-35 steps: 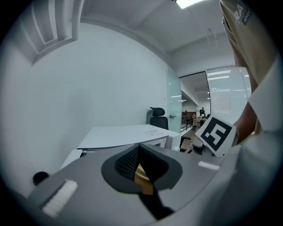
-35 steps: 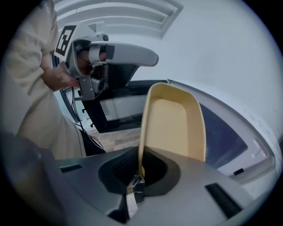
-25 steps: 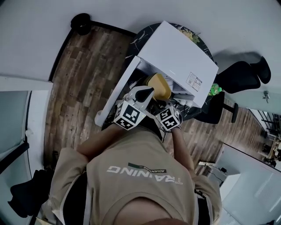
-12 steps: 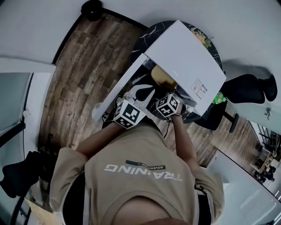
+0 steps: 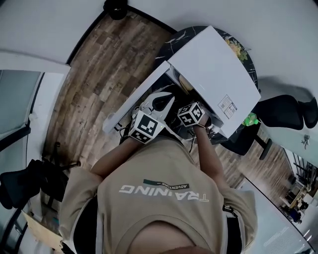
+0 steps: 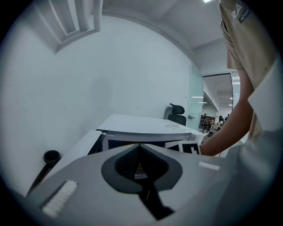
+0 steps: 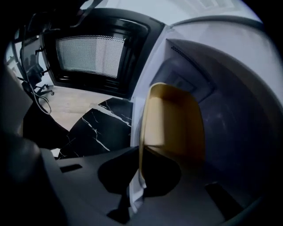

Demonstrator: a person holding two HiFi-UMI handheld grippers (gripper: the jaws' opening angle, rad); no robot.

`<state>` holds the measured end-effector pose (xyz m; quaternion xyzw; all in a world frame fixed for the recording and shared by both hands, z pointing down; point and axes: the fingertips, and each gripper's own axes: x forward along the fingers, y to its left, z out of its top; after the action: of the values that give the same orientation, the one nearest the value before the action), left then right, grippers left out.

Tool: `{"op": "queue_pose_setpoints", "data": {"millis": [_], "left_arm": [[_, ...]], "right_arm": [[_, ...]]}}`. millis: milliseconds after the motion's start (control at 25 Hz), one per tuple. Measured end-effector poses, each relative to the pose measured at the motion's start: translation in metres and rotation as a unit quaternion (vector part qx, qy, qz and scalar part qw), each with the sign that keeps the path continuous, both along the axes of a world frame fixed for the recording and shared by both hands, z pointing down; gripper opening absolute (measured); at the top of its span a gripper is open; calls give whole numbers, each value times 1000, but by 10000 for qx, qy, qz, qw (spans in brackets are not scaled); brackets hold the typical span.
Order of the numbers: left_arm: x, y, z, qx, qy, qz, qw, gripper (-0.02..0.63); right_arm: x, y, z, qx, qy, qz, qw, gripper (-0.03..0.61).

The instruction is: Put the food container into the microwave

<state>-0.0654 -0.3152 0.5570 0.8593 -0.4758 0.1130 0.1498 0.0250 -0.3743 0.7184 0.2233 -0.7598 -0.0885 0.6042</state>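
The yellow food container (image 7: pixel 172 128) stands on edge inside the cavity of the white microwave (image 5: pixel 213 64), and my right gripper (image 7: pixel 139 174) is shut on its rim. From the head view only a sliver of the container (image 5: pixel 185 83) shows under the microwave's top, with the right gripper's marker cube (image 5: pixel 191 114) at the opening. The microwave door (image 5: pixel 134 96) hangs open to the left. My left gripper (image 5: pixel 160 102) hovers just in front of the opening beside the door, jaws shut with nothing in them. In the left gripper view the microwave (image 6: pixel 141 126) lies straight ahead.
The microwave sits on a round black marble table (image 7: pixel 101 128) over a wood floor (image 5: pixel 94 74). The door's mesh window (image 7: pixel 88 55) faces the right gripper. A black office chair (image 5: pixel 285 111) stands at the right, and a black bin (image 5: pixel 115 8) by the wall.
The right gripper has carried the container forward from the opening deeper into the cavity, so less of it shows from above. The left gripper has stayed near the door.
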Motion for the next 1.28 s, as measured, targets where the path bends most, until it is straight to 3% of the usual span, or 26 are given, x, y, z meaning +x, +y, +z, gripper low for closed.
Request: {"op": "queue_pose_setpoints", "data": {"millis": [320, 680, 1280], "left_arm": [[0, 0, -1, -54, 17, -148, 9999, 2], [-4, 1, -10, 32, -46, -172, 9998, 2], [5, 7, -22, 181, -34, 533, 9984, 2]], "right_arm": [[4, -9, 13, -98, 76, 96, 9999, 18], [0, -17, 7, 322, 122, 15, 9994, 28], [2, 13, -51, 1013, -404, 503, 9928, 28]]}}
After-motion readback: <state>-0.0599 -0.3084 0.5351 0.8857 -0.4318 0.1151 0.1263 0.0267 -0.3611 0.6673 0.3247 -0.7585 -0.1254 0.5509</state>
